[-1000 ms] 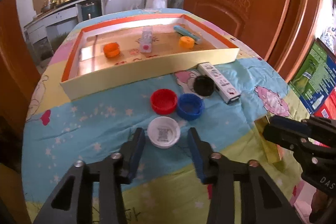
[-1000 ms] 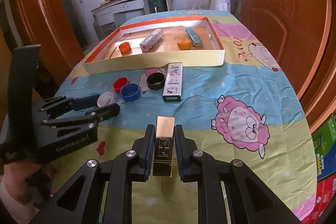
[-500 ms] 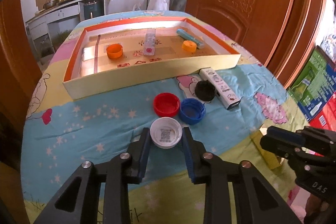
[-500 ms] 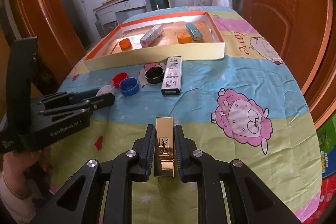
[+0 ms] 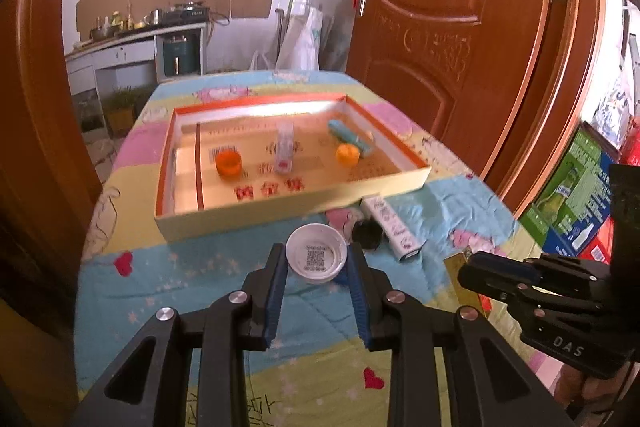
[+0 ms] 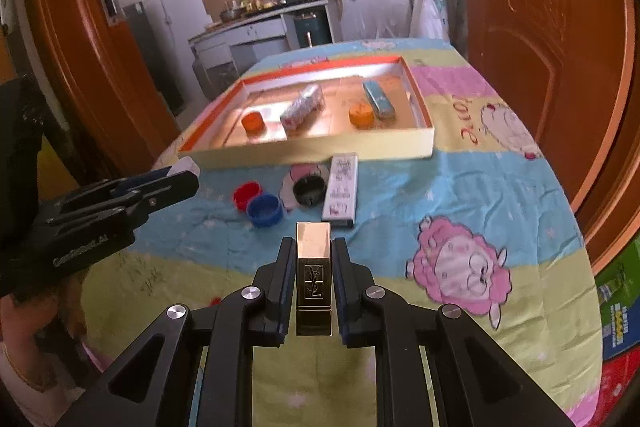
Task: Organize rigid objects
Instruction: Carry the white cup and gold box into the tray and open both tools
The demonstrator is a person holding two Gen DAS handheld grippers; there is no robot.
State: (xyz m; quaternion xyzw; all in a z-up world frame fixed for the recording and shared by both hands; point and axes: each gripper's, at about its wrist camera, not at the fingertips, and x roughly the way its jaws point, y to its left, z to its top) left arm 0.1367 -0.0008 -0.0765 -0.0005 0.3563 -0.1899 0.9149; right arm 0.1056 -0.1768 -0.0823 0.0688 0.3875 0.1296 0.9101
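Note:
My left gripper (image 5: 317,259) is shut on a white bottle cap (image 5: 316,257) with a QR code inside, held above the cloth. In the right wrist view that gripper (image 6: 182,173) shows at the left with the cap's edge at its tip. My right gripper (image 6: 314,247) is shut on a gold lipstick case (image 6: 313,275), lifted off the table. The shallow box (image 5: 280,205) with orange inner walls lies beyond, holding two orange caps (image 5: 228,162) (image 5: 347,153), a clear bottle (image 5: 283,147) and a teal case (image 5: 352,138).
On the cartoon-print cloth in front of the box lie a red cap (image 6: 247,195), a blue cap (image 6: 264,211), a black cap (image 6: 308,189) and a white printed box (image 6: 341,187). Wooden doors stand left and right. A green carton (image 5: 576,203) sits beside the table.
My left gripper closed on the white cap and lifted it off the cloth toward the box. The right gripper keeps the gold case and rose slightly.

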